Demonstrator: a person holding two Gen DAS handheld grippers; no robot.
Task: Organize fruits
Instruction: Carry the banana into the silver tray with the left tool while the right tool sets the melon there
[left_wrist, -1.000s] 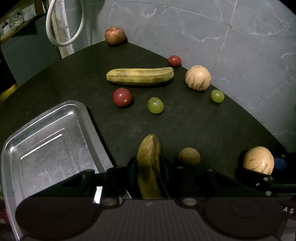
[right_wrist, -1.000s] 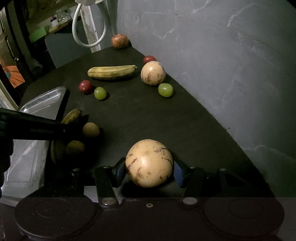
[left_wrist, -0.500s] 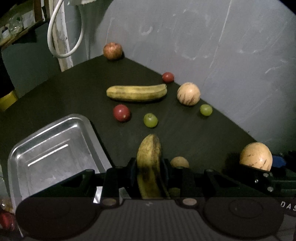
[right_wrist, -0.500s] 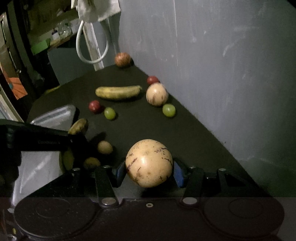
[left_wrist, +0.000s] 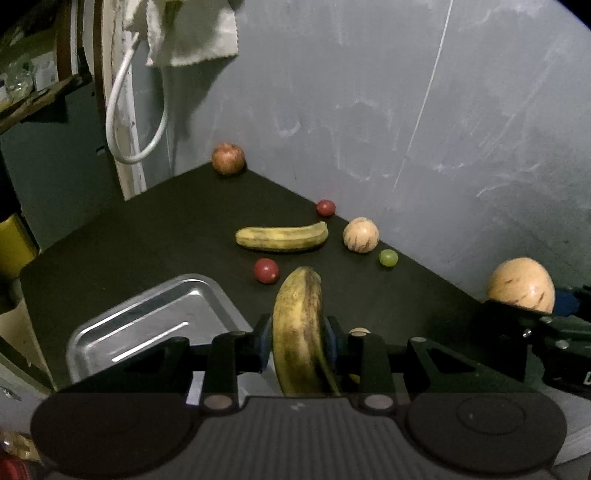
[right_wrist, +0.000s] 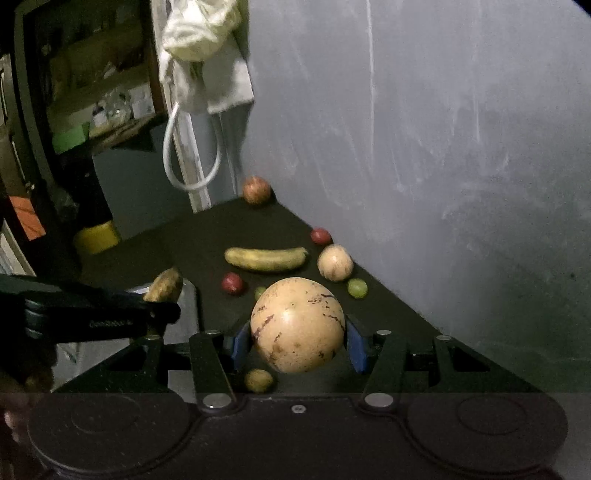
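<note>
My left gripper (left_wrist: 297, 338) is shut on a spotted ripe banana (left_wrist: 299, 325) and holds it up above the black table, just right of the metal tray (left_wrist: 147, 325). My right gripper (right_wrist: 297, 341) is shut on a round tan melon (right_wrist: 297, 325), also lifted; that melon shows at the right in the left wrist view (left_wrist: 521, 284). The left gripper and its banana (right_wrist: 164, 284) show at the left of the right wrist view, over the tray's edge.
On the table lie a second banana (left_wrist: 282, 238), a small tan melon (left_wrist: 361, 234), two red fruits (left_wrist: 266, 270) (left_wrist: 325, 207), a green grape (left_wrist: 388, 257), an apple (left_wrist: 228, 158) at the far corner and a small brown fruit (right_wrist: 258, 380). A grey wall runs along the right.
Both grippers have risen and pulled back with their fruit. The table and its fruit look farther and lower, and more of the wall and hanging cloth shows.
</note>
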